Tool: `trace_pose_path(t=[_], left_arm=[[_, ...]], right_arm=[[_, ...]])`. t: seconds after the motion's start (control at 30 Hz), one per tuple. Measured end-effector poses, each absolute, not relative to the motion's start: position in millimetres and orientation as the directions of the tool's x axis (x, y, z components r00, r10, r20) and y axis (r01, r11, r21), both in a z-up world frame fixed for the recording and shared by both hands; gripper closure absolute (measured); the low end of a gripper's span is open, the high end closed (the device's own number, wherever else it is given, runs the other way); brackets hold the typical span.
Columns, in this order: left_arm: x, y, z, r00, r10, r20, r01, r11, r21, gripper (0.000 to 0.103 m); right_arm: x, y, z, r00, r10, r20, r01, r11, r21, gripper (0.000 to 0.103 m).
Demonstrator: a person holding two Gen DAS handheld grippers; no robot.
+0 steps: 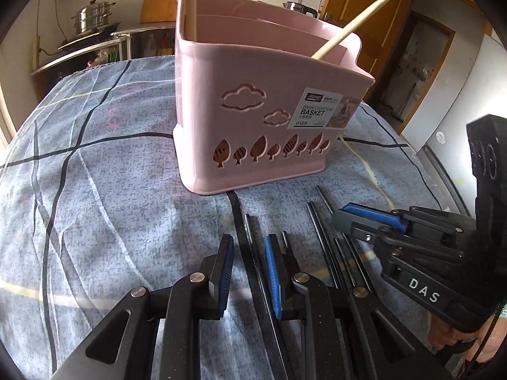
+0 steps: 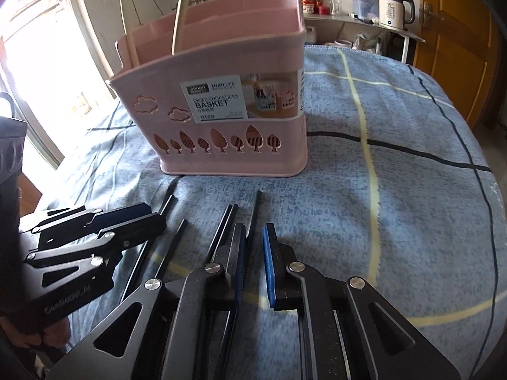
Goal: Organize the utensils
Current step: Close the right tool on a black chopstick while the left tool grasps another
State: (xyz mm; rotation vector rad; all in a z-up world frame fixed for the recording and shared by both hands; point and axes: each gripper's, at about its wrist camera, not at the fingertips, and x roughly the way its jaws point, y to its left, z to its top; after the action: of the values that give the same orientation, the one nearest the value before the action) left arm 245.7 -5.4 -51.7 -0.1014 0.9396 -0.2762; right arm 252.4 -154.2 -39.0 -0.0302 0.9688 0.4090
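My left claw (image 1: 248, 272) stands slightly parted over the black chopsticks (image 1: 253, 253) on the blue checked cloth (image 1: 111, 190), nothing pinched. My right claw (image 2: 253, 262), at 3 o'clock, is narrow with 1 chopstick beside its left pad; grip unclear. At 12 o'clock, farther off, stands the pink basket (image 1: 253, 95) holding 2 wooden utensils (image 1: 351, 25).

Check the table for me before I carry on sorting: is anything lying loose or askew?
Yes: several black chopsticks lie scattered on the blue cloth before the upright pink basket, unsorted. Two pale wooden utensils already stand inside it.
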Motion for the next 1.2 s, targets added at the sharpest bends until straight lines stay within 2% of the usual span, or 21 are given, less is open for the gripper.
trace_pose_path(t=[0.07, 0.2, 0.3, 0.57, 0.97, 1.2], left_arm=[[246.0, -8.3, -52.4, 0.567, -0.267, -0.779, 0.19, 0.963, -0.192, 0.083], [247.8, -12.1, -53.4, 0.581, -0.217, -0.784, 0.183, 0.974, -0.134, 0.097], [245.3, -4.4, -52.8, 0.571, -0.231, -0.788, 0.164, 0.972, -0.166, 0.097], [242.4, 10.0, -51.6, 0.546, -0.214, -0.81, 0.149, 0.976, -0.158, 0.096], [244.6, -5.8, -52.0, 0.56, -0.159, -0.813, 0.15, 0.985, -0.09, 0.096], [243.5, 8.2, -36.3, 0.56, -0.216, -0.8, 0.134, 0.976, -0.169, 0.098]], right_arm=[[252.9, -152.6, -40.3, 0.501, 0.312, -0.807, -0.354, 0.925, 0.137, 0.096], [248.8, -154.6, -39.8, 0.501, 0.308, -0.808, -0.351, 0.927, 0.136, 0.096], [244.5, -164.2, -40.0, 0.498, 0.309, -0.81, -0.332, 0.931, 0.152, 0.096], [249.4, -181.5, -38.4, 0.467, 0.304, -0.83, -0.28, 0.942, 0.188, 0.096], [265.3, -171.5, -38.5, 0.462, 0.247, -0.852, -0.28, 0.952, 0.124, 0.096], [257.7, -178.7, -27.7, 0.475, 0.28, -0.834, -0.277, 0.947, 0.161, 0.098]])
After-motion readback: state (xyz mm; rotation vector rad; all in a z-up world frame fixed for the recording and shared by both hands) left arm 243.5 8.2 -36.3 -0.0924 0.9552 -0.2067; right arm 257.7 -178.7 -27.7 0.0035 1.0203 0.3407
